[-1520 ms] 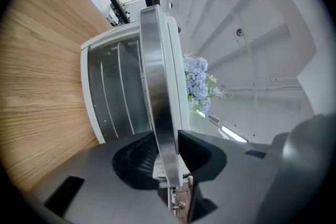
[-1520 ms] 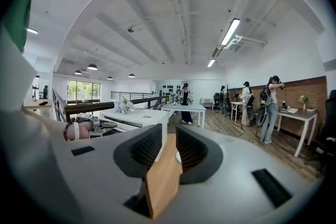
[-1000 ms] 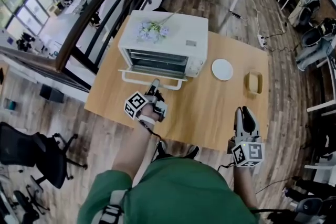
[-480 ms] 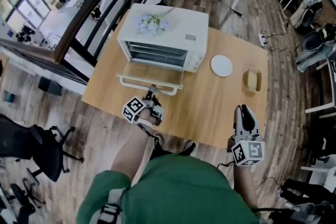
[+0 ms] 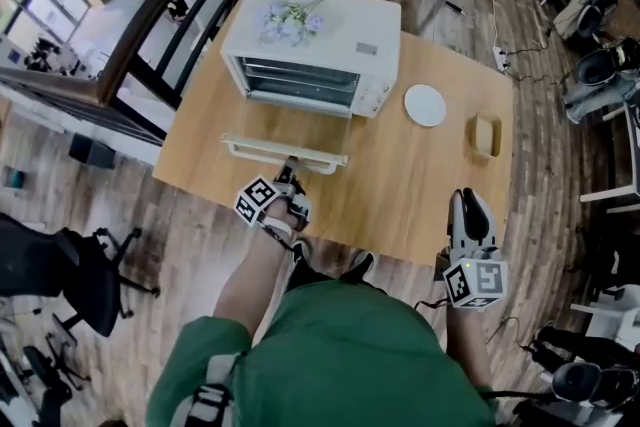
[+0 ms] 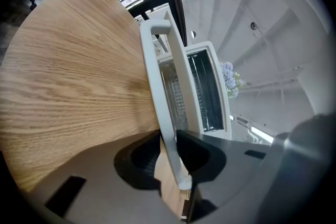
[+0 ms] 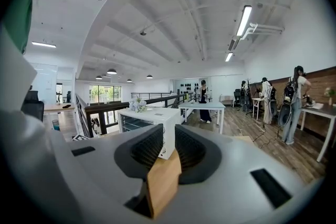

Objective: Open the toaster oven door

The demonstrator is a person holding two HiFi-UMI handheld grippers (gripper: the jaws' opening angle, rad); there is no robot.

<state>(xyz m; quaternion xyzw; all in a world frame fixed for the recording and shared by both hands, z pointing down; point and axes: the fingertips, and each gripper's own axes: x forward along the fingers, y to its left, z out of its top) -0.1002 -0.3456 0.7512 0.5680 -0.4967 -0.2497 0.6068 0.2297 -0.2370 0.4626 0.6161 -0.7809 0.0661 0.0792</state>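
Observation:
A white toaster oven (image 5: 310, 40) stands at the far side of the wooden table (image 5: 400, 185). Its glass door (image 5: 285, 137) lies swung down, about level, and the racks inside show. My left gripper (image 5: 288, 179) is at the door's white handle bar (image 5: 285, 156). In the left gripper view the handle (image 6: 163, 86) runs between the two black pads, which are closing onto it (image 6: 176, 165). My right gripper (image 5: 468, 207) hovers over the table's near right edge, jaws together and empty. The right gripper view shows the oven (image 7: 144, 118) beyond its jaws (image 7: 169, 152).
A white plate (image 5: 425, 104) and a small wooden tray (image 5: 487, 135) lie right of the oven. Pale flowers (image 5: 285, 15) rest on the oven's top. A dark railing (image 5: 170, 25) runs along the table's left. An office chair (image 5: 70, 275) stands lower left.
The oven door has swung down from nearly shut to flat. My left gripper came back toward me with the handle. The right gripper has stayed put.

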